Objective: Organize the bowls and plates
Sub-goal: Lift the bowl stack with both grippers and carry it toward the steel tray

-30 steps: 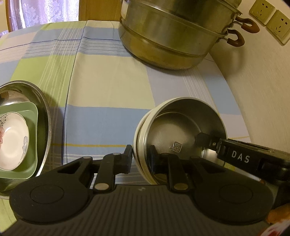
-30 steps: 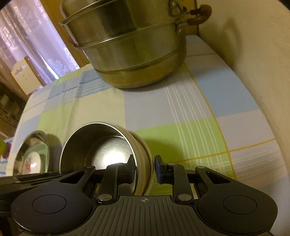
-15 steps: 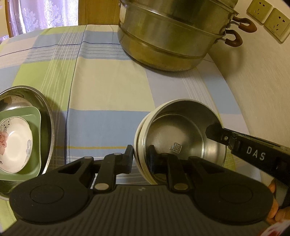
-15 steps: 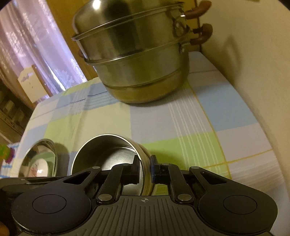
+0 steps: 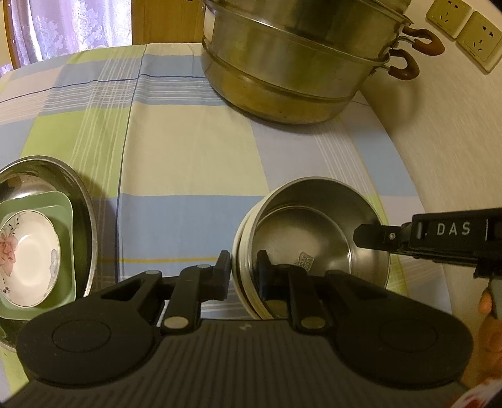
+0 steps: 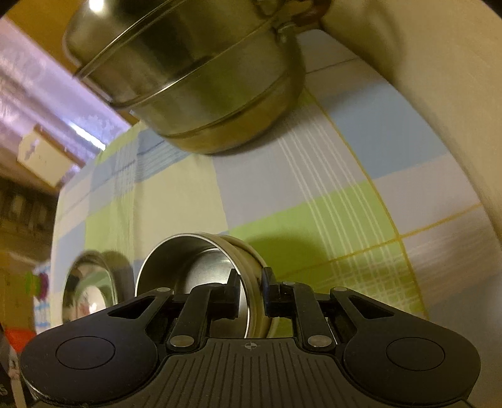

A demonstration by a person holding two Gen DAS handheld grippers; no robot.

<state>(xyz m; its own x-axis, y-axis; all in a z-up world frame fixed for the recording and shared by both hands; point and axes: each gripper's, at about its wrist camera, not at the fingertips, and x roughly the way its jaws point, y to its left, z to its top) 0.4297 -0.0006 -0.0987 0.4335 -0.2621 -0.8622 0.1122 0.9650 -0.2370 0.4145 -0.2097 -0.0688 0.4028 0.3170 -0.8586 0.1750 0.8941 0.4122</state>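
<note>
Where wall meets checked tablecloth [image 5: 194, 175] (pastel) — steamer pot [image 5: 291, 62].

A big two-tier steel steamer pot [image 5: 298, 69] with brown handles [image 5: 414, 53] stood at the far side of the checked tablecloth [image 5: 175, 150]. Two wall sockets [image 5: 464, 31] sat behind it, beside a lace curtain [image 5: 72, 28].
</note>
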